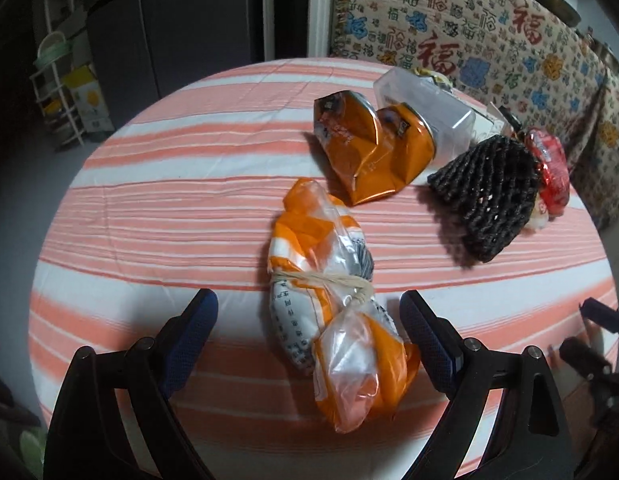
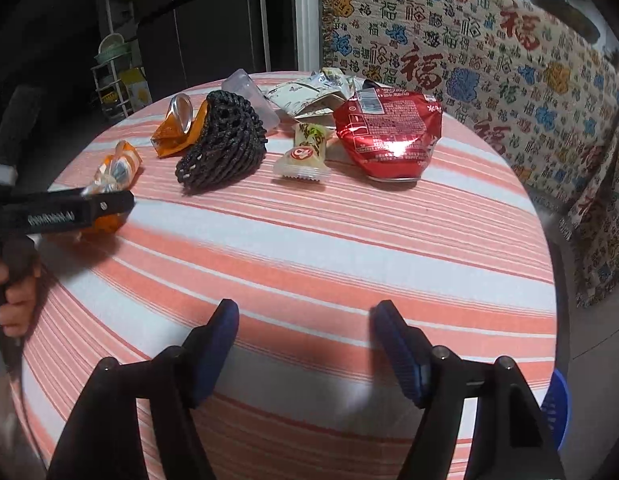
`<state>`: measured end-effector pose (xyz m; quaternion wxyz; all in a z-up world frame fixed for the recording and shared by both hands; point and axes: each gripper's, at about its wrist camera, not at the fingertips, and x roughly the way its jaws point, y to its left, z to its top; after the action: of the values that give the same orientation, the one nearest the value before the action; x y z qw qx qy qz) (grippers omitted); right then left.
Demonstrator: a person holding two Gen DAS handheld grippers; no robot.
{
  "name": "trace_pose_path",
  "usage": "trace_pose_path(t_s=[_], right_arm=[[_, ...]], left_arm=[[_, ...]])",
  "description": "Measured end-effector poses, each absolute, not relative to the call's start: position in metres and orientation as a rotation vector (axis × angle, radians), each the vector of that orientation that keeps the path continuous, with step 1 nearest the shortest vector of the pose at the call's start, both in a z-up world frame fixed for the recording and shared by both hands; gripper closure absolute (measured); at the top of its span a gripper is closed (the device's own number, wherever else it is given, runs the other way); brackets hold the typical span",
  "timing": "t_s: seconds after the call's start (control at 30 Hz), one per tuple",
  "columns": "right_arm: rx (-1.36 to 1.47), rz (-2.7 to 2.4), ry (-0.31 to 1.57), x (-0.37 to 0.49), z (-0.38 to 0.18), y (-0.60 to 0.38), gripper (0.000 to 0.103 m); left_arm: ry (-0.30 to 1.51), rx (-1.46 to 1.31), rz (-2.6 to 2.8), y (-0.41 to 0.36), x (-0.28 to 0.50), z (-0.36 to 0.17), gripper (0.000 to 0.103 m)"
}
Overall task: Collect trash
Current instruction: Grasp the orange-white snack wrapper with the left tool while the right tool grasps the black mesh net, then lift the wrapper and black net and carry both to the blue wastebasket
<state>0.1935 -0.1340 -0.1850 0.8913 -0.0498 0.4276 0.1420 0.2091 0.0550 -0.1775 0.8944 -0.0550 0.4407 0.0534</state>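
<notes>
round table under a pink-and-white striped cloth, trash scattered on its far half. left gripper jaws wide apart, straddling a tied orange-and-clear bag bound with a rubber band; blue pads on either side, not pressing it, the right pad just beside the bag's lower end. beyond the bag, a crushed orange can lies on its side, touching a clear plastic box behind it. right of the can, a black foam net stands like a cone, a red wrapper tucked close behind it. right gripper jaws apart too, nothing between them, hovering over bare cloth near the table's near edge, well short of the trash. from the right wrist view: red snack bag on the far right, small candy packet just left of it, crumpled pale wrappers behind, the net left of the candy, the can partly hidden behind the net. the left gripper's finger crosses in front of the tied bag there, a hand on its handle at the left edge. patterned throw on a sofa behind the table, a dark fridge and white rack at back left, a blue stool low on the right.
</notes>
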Motion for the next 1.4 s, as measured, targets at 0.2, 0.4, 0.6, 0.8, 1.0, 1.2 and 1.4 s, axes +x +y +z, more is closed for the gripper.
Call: trace_pose_path(t_s=[0.2, 0.4, 0.6, 0.8, 1.0, 1.2, 1.4], right_arm=[[0.078, 0.401, 0.859, 0.226, -0.171, -0.104, 0.03], [0.099, 0.39, 0.856, 0.269, -0.173, -0.062, 0.031], [0.126, 0.393, 0.859, 0.266, -0.179, -0.069, 0.089], [0.113, 0.35, 0.819, 0.214, -0.166, -0.116, 0.09], [0.022, 0.148, 0.757, 0.182, -0.157, -0.167, 0.082], [0.057, 0.181, 0.819, 0.196, -0.18, -0.185, 0.036], [0.01, 0.172, 0.825, 0.2, -0.189, -0.185, 0.034]], left_arm=[[0.906, -0.085, 0.079, 0.059, 0.204, -0.173, 0.026], [0.895, -0.048, 0.039, 0.065, 0.198, -0.169, 0.053], [0.895, -0.052, -0.026, 0.06, 0.187, -0.168, 0.055], [0.896, -0.076, -0.155, 0.019, 0.181, -0.164, 0.055], [0.89, -0.021, -0.214, -0.032, 0.195, -0.169, 0.051], [0.915, 0.059, -0.195, -0.045, 0.206, -0.176, 0.013], [0.94, 0.088, -0.175, -0.046, 0.216, -0.18, 0.0]])
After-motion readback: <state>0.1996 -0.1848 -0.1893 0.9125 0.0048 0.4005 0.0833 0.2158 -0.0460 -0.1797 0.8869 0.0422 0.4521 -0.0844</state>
